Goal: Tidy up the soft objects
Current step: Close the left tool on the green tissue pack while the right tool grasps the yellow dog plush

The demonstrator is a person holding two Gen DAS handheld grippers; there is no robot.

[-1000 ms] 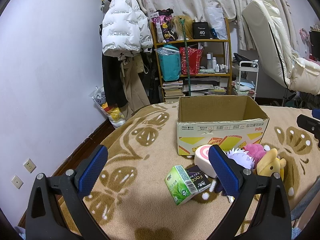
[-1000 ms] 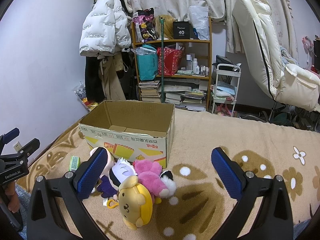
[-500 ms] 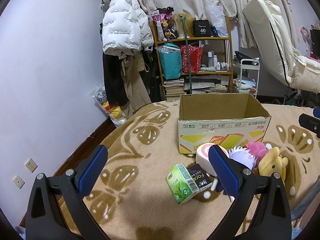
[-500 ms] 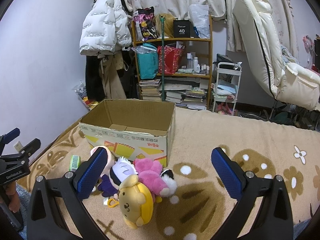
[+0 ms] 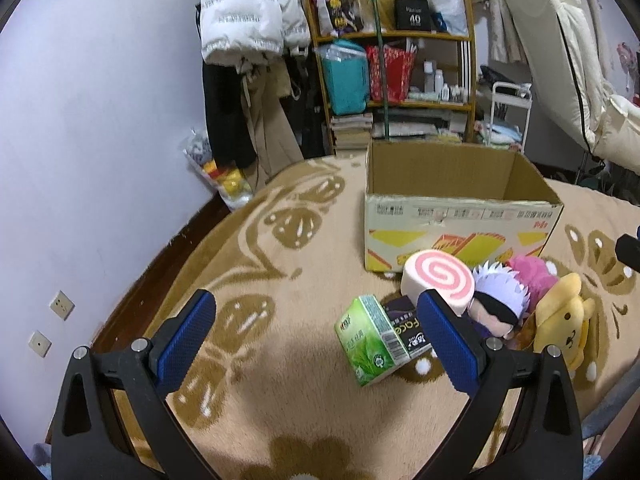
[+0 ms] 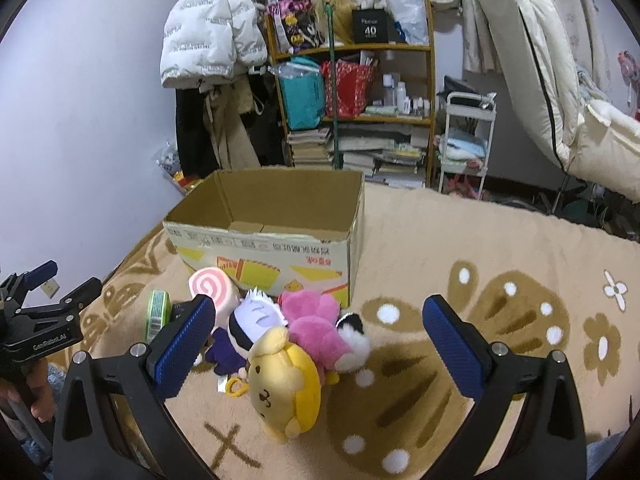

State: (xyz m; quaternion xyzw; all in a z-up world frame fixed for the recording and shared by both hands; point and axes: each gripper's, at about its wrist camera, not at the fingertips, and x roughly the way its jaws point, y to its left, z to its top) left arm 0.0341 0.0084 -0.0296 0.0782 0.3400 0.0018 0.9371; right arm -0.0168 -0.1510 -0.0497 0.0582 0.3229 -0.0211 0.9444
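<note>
An open cardboard box [image 5: 460,216] [image 6: 272,240] stands on the patterned blanket. In front of it lie a pink swirl roll plush [image 5: 438,282] [image 6: 208,284], a white-haired doll [image 5: 498,304] [image 6: 256,318], a pink plush [image 5: 532,276] [image 6: 316,320] and a yellow dog plush [image 5: 560,316] [image 6: 284,380]. A green tissue pack [image 5: 370,340] [image 6: 158,314] and a dark tissue pack [image 5: 410,330] lie beside them. My left gripper [image 5: 316,340] is open and empty, left of the pile. My right gripper [image 6: 316,344] is open and empty, above the yellow and pink plushes.
A bookshelf [image 5: 392,80] with bags and books, hanging coats [image 5: 244,40] and a white cart [image 6: 466,144] stand behind the blanket. A cream recliner [image 6: 560,80] is at the right. The wall [image 5: 80,160] with sockets runs along the left.
Both grippers have tilted slightly downward and edged toward the pile; the objects sit a little higher in both views. Nothing was grasped or moved.
</note>
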